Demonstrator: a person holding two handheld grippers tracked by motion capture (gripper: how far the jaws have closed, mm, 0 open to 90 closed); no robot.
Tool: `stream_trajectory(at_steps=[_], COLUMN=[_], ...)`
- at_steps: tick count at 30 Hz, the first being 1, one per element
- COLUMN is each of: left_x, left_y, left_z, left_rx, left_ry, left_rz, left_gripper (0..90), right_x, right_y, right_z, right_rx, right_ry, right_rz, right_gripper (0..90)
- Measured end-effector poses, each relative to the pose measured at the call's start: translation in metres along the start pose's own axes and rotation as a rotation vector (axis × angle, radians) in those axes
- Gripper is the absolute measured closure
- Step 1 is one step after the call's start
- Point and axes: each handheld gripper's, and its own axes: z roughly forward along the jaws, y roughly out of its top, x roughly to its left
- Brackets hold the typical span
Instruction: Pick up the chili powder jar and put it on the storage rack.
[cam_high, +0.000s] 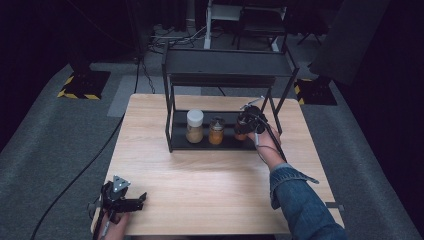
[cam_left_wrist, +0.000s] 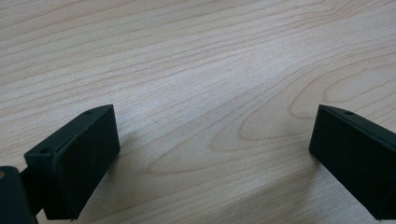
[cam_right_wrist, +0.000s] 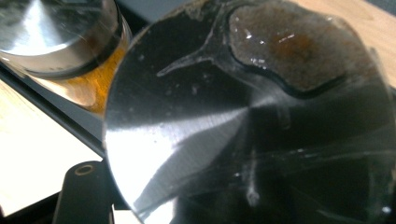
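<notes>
A spice jar with a shiny metal lid and red-brown contents sits right in front of the right gripper view's camera, and one black jaw shows at the lower left. In the high view my right gripper is shut on this jar at the right end of the black rack's lower shelf. To its left stand a small jar of orange spice and a taller white-lidded jar. My left gripper rests at the table's near left corner, its jaws wide open over bare wood.
The two-tier black rack stands at the back middle of the wooden table, and its top shelf overhangs the jars. Cables run over the grey floor to the left. In the right gripper view, the orange jar's metal lid is close by.
</notes>
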Motion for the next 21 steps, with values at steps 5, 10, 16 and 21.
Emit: stream_trajectory(at_steps=[5, 10, 16, 21], left_x=[0.0, 0.0, 0.0, 0.0], left_y=[0.0, 0.0, 0.0, 0.0], left_z=[0.0, 0.0, 0.0, 0.0], left_rx=[0.0, 0.0, 0.001, 0.0], left_ry=[0.0, 0.0, 0.0, 0.0], left_rz=[0.0, 0.001, 0.002, 0.0], left_gripper=[1.4, 1.4, 1.4, 1.4], right_x=[0.001, 0.001, 0.001, 0.0], right_y=[-0.002, -0.001, -0.001, -0.001], right_z=[0.01, 0.016, 0.024, 0.028], right_rx=[0.01, 0.015, 0.026, 0.038], right_ry=[0.009, 0.015, 0.013, 0.015], right_rz=[0.01, 0.019, 0.025, 0.033], right_gripper=[29.7, 29.6, 29.6, 29.6])
